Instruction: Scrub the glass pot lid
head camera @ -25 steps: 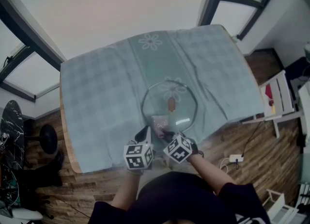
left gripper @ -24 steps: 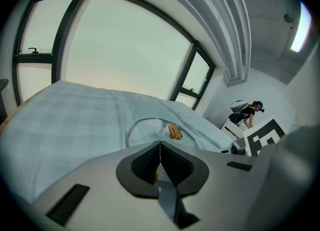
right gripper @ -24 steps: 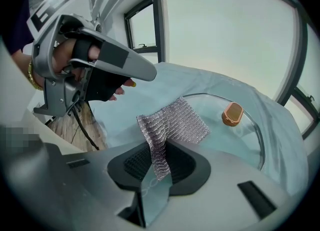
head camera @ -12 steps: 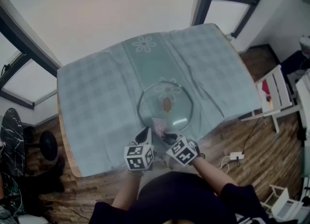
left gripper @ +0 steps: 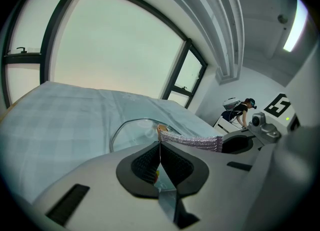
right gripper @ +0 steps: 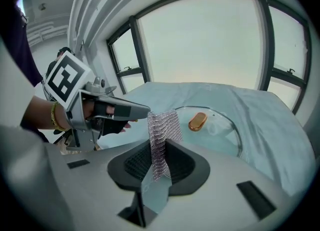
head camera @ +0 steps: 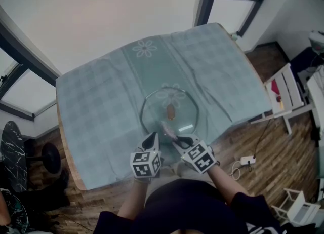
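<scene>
- Where the teal tablecloth [head camera: 101, 101] covers the table, the glass pot lid [head camera: 169, 115] lies flat, a little nearer than the middle. Its amber knob [head camera: 171, 110] faces up, and the knob's long axis runs roughly near to far.
- The lid sits just beyond both sets of jaws. Its near rim is the closest part, slightly right of the left gripper [head camera: 152, 138] and almost straight ahead of the right gripper [head camera: 178, 139].
- The right gripper is clamped on a mesh scrub cloth [right gripper: 162, 125]. The cloth's free end reaches out over the near rim and looks clear of the glass, so the next stroke probably calls for a push forward and down.
- The left gripper's jaws are pressed together on nothing, just off the rim's near-left.
- Both grippers point forward and downward, the right one more steeply, with its marker cube rolled.
</scene>
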The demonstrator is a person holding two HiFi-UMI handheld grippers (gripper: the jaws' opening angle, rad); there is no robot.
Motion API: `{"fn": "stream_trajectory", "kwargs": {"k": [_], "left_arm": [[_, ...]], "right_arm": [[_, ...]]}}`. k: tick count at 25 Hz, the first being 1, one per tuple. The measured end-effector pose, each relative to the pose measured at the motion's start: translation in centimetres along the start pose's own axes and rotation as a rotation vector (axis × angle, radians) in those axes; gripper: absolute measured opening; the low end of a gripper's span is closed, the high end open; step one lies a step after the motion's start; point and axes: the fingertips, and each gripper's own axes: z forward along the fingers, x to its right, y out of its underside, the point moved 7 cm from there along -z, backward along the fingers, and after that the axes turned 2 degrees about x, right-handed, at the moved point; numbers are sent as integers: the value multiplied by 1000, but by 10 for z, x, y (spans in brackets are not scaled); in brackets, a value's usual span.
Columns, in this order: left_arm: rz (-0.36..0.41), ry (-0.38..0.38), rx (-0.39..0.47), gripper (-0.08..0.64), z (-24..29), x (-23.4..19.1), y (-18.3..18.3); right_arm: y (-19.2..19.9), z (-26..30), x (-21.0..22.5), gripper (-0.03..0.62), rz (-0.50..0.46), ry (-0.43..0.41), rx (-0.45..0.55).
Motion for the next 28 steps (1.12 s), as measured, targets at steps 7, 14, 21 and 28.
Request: {"fn": "stream_trajectory", "kwargs": {"k": [7,14,21,28], "left_arm": [[4,13,-17,3,14,2,-4],[10,27,-32,3,31,4,-8],[5,29,-43,3,48,3,-17],[4,28,-65,3,65,0,-22]], "right_arm": [[-21,-23,22,80,9,20,92],[-33,-32,59,78,21,103,123],[-36,-24,96,80,39,151,102],[-39,-6,125,80,27,166,64]]}}
